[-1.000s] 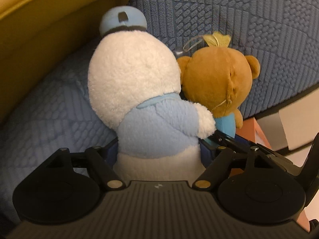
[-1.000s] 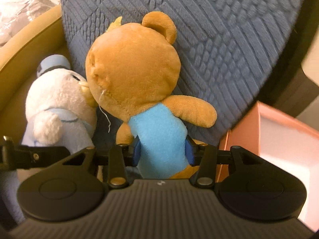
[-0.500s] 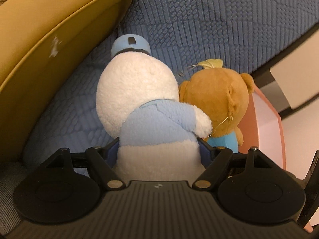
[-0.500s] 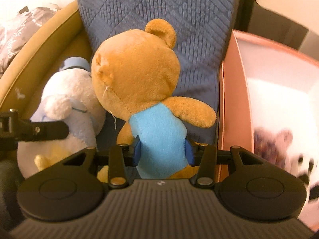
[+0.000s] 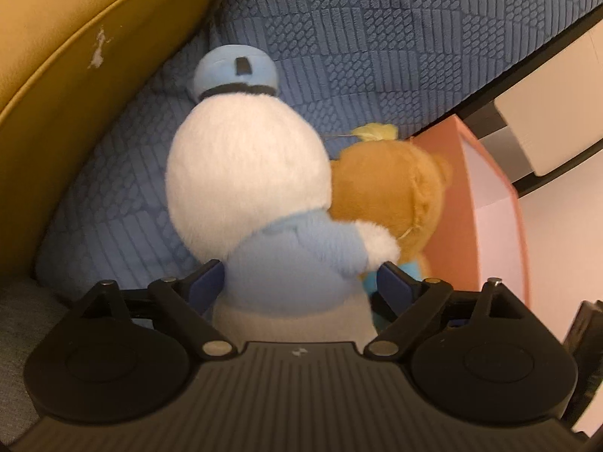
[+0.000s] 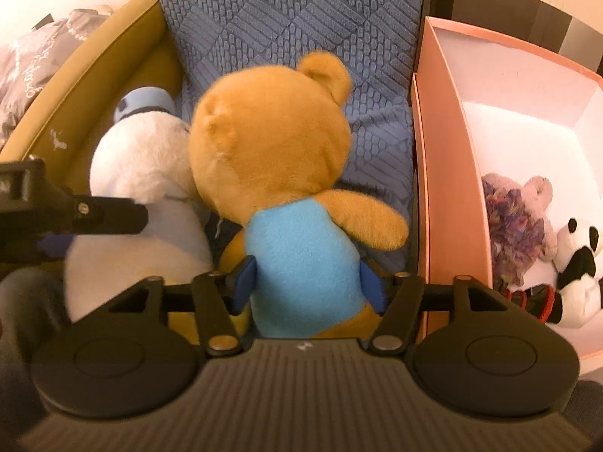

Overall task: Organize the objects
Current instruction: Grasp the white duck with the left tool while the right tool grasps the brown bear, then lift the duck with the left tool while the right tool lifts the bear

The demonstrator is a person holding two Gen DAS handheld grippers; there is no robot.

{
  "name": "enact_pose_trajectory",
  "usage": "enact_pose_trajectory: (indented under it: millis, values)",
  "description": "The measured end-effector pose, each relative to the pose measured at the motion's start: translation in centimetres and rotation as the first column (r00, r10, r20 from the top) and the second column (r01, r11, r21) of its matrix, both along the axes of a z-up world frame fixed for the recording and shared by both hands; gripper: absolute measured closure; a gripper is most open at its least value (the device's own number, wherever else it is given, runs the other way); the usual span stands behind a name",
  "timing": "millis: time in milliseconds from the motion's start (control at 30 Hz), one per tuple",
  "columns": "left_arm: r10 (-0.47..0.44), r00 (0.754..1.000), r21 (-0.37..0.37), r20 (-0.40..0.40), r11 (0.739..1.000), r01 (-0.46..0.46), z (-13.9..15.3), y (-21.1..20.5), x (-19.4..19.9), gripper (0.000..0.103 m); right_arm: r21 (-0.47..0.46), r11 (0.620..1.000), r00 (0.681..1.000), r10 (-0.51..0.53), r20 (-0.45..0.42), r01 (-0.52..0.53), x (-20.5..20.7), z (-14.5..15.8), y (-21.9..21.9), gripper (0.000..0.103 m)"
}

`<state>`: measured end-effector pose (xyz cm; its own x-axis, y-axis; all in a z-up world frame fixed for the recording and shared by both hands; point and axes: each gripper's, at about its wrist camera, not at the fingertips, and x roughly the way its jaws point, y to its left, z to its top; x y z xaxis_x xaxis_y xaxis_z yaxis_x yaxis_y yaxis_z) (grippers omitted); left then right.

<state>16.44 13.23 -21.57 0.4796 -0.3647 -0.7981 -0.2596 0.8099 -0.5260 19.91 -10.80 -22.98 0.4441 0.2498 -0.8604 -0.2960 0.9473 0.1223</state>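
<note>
White plush (image 5: 248,173) w/ blue cap, brown bear (image 6: 271,150), pink box (image 6: 444,188).

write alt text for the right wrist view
The right gripper, jaws just opened, straddles a brown teddy bear in a blue shirt against a blue cushion. A white plush leans on its left; a pink box stands right.

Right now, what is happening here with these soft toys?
A person holds two grippers. The left gripper brackets the white plush, the right gripper the brown bear. Both jaws have just been opening, releasing the toys against the blue cushion. The pink box beside them holds other plush toys.
</note>
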Motion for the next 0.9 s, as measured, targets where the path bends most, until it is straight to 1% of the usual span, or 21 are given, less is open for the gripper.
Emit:
enact_pose_trajectory:
  millis: [67,100,133,233,300,400,667,900]
  values:
    - [0.025,1.000,0.002,0.009,1.000,-0.025,0.2,-0.1,0.1,0.008,-0.014,1.000,1.000,0.010,0.013,-0.010,0.4,0.1,0.0,0.038]
    - [0.039,0.999,-0.005,0.012,0.999,-0.038,0.3,0.1,0.1,0.007,-0.023,1.000,1.000,0.015,0.026,-0.014,0.5,0.1,-0.1,0.037]
    - [0.052,0.999,-0.016,0.012,0.999,-0.052,0.2,0.1,0.7,0.007,-0.026,0.999,0.999,0.023,0.039,-0.022,0.5,0.1,-0.1,0.034]
    - [0.089,0.996,-0.048,0.002,0.995,-0.089,-0.2,0.4,1.5,0.007,-0.036,0.998,0.996,0.054,0.068,-0.052,0.7,0.0,0.1,0.031]
    - [0.099,0.995,-0.042,-0.012,0.994,-0.100,-0.5,0.5,2.1,0.007,-0.056,0.996,0.995,0.069,0.076,-0.065,1.3,-0.4,0.3,0.031]
    - [0.108,0.994,-0.034,-0.029,0.993,-0.109,-1.0,0.4,2.9,0.007,-0.061,0.996,0.995,0.072,0.067,-0.068,2.2,-1.1,0.5,0.031]
    - [0.095,0.993,0.024,-0.067,0.995,-0.093,-2.4,-0.3,4.8,0.005,-0.085,0.994,0.995,0.080,0.056,-0.075,3.6,-2.4,1.1,0.030]
    - [0.090,0.991,0.085,-0.100,0.993,-0.081,-3.2,-0.6,5.9,0.005,-0.053,0.996,0.997,0.072,0.022,-0.070,4.5,-3.6,1.3,0.029]
